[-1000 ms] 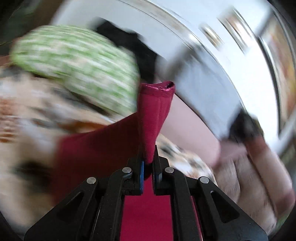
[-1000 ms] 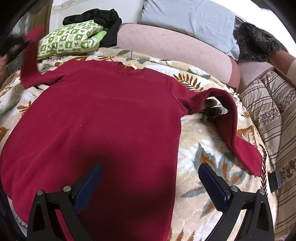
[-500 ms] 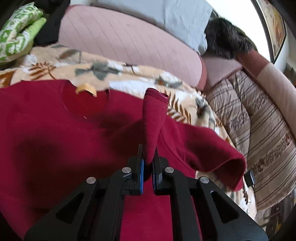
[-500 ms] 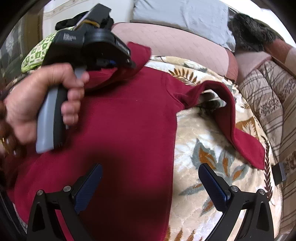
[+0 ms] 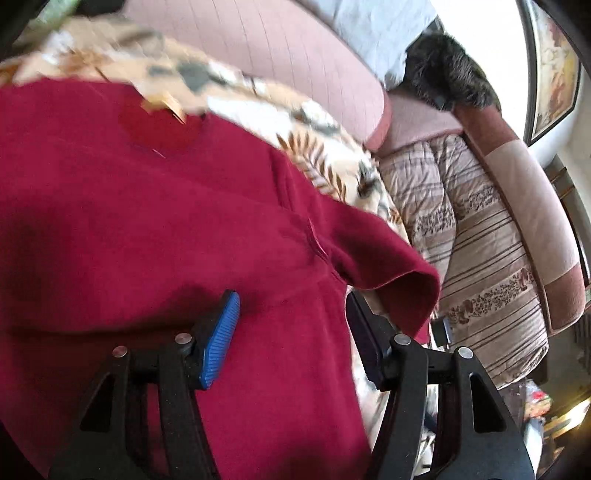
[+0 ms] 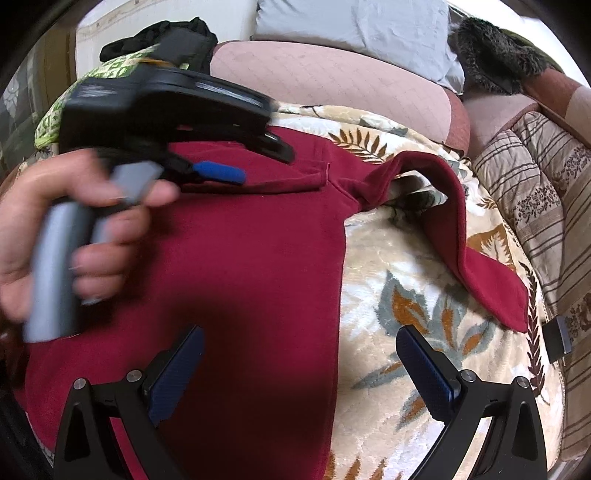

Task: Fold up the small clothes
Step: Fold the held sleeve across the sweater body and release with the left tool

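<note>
Left wrist view: left gripper [image 5: 291, 325] with jaws just opened, nothing between the blue pads [image 5: 221, 339], only hovering above the red sweater [image 5: 147, 229]. Sweater spread flat on the floral blanket [image 5: 325, 162], its neck label (yellowish, blurred) near the top, one sleeve [image 5: 391, 273] bent toward the striped quilt [image 5: 480, 251]. Pink cushion [image 5: 280, 55] and dark furry item [image 5: 450, 74] behind.

Right wrist view: right gripper [image 6: 299, 369] wide open and empty, over the sweater's [image 6: 240, 277] right edge and the blanket [image 6: 406, 295]. A hand [image 6: 70, 221] holding the left gripper [image 6: 232, 162] above the upper chest, where the folded-over left sleeve [image 6: 258, 181] now lies flat. The other sleeve [image 6: 461, 240] arched on the blanket, cuff pointing lower right. Green patterned pillow [image 6: 107, 70] and black cloth [image 6: 162, 33] at the back
</note>
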Tool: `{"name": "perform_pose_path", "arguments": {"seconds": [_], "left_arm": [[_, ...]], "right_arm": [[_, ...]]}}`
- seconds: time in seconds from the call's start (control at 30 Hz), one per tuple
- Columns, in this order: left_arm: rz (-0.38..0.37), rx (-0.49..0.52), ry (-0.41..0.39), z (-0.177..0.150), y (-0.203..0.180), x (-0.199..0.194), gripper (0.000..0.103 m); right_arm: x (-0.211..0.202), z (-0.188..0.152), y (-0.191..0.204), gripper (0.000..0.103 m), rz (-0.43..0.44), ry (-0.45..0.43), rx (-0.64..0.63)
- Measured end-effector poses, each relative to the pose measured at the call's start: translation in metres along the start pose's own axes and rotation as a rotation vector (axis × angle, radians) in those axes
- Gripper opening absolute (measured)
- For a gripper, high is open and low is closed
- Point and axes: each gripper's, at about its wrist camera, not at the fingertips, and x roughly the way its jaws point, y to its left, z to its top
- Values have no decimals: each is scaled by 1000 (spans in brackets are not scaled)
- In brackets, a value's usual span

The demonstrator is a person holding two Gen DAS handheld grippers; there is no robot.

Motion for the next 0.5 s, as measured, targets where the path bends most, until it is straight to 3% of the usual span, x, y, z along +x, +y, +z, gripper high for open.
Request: {"name": "perform_pose_path", "arguments": {"seconds": [0.1,0.17,0.2,0.27,0.37,0.5], "left_arm": [[122,1,-135,12,27,-51,59],[220,-28,-219,22,52,-74,59],[252,-88,-260,27,73,-83,59],[265,-212,-291,29,107,-88,59],[267,-326,-270,28,142,-77,58],[312,-267,-260,28,135,-69,57]], "right_arm": [[-3,2,-3,102,-4,-16,10],[-10,9,-6,102,-5,-74,11],[-16,16,-7,102,-8,-130,15],[-23,32,-13,102,6,-234,36],[-14,56,-17,102,61,-281,88],[17,94,-3,102,146,-271,46]]}}
